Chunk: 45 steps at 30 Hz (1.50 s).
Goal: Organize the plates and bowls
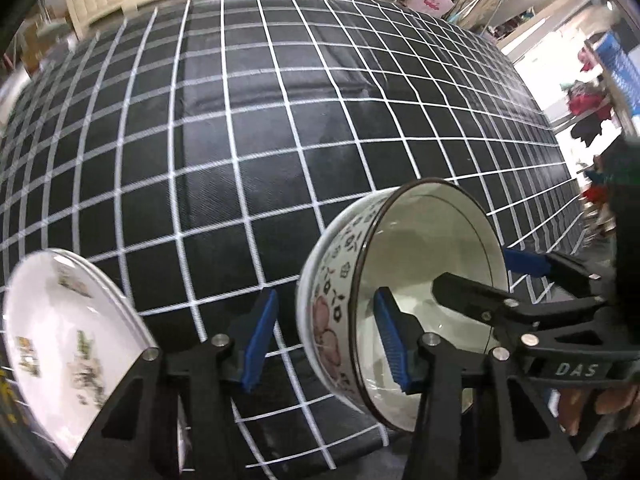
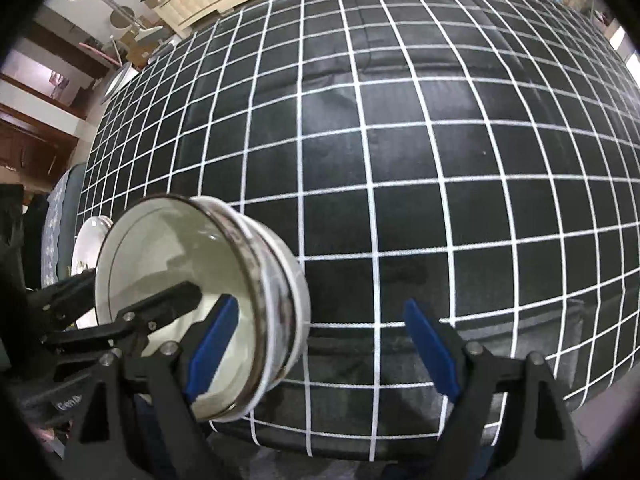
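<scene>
left tool (image 1: 326,332): jaws part-open, seemingly loose | right tool (image 2: 320,340): jaws wide | both angled down

A glossy white ceramic bowl with a dark rim (image 1: 404,308) and a glazed white plate (image 1: 60,344), lower left, are seen against matt black woven cloth gridded in white (image 1: 280,128).

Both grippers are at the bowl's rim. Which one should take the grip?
Left, probably. The left gripper straddles the wall of the bowl with narrower jaws, one pad inside and one outside. The right gripper also straddles the wall, but its jaws stand much wider.
</scene>
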Available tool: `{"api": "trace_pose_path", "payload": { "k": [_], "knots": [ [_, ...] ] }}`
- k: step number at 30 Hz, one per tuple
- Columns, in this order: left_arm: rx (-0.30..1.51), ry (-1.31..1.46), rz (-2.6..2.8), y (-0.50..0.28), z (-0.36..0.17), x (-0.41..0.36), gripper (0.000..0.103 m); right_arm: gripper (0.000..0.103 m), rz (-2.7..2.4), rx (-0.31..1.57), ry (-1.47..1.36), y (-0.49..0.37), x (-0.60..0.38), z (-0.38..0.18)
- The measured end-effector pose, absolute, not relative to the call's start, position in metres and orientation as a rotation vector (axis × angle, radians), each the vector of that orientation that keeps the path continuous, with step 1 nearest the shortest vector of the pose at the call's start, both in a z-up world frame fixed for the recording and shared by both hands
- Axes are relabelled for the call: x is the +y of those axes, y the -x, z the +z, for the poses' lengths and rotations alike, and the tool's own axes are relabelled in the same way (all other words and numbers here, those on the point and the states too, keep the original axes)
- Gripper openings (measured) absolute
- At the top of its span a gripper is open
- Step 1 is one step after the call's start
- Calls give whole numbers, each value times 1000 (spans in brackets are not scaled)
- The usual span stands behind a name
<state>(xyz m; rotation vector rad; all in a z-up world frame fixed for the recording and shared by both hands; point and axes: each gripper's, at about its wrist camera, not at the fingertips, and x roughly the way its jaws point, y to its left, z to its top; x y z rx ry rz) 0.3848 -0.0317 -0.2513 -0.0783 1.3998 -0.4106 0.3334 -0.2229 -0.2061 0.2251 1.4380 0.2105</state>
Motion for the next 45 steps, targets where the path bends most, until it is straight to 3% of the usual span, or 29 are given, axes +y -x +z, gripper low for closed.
{"api": "trace_pose_path", "payload": {
  "k": [4, 7, 9, 12, 14, 24, 45],
  "knots": [
    [1383, 64, -436, -383, -264, -30, 48, 87, 203, 1445, -199, -330, -222, -214],
    [1388, 64, -454, -379, -269, -32, 48, 82, 221, 1425, -213, -330, -224, -213],
    [1421, 120, -478, -380, -275, -31, 48, 63, 263, 1421, -225, -330, -221, -208],
    [1416, 115, -481, -378, -278, -33, 49, 44, 296, 1424, -234, -330, -212, -203],
    [1416, 116, -484, -376, -277, -32, 49, 41, 302, 1430, -237, -332, -206, -202],
    [1394, 118, -439, -375, -268, -37, 49, 34, 311, 1463, -316, -329, -218, -208],
    [1370, 42, -406, -359, -251, -52, 43, 32, 280, 1444, -288, -326, -199, -205]
  ]
}}
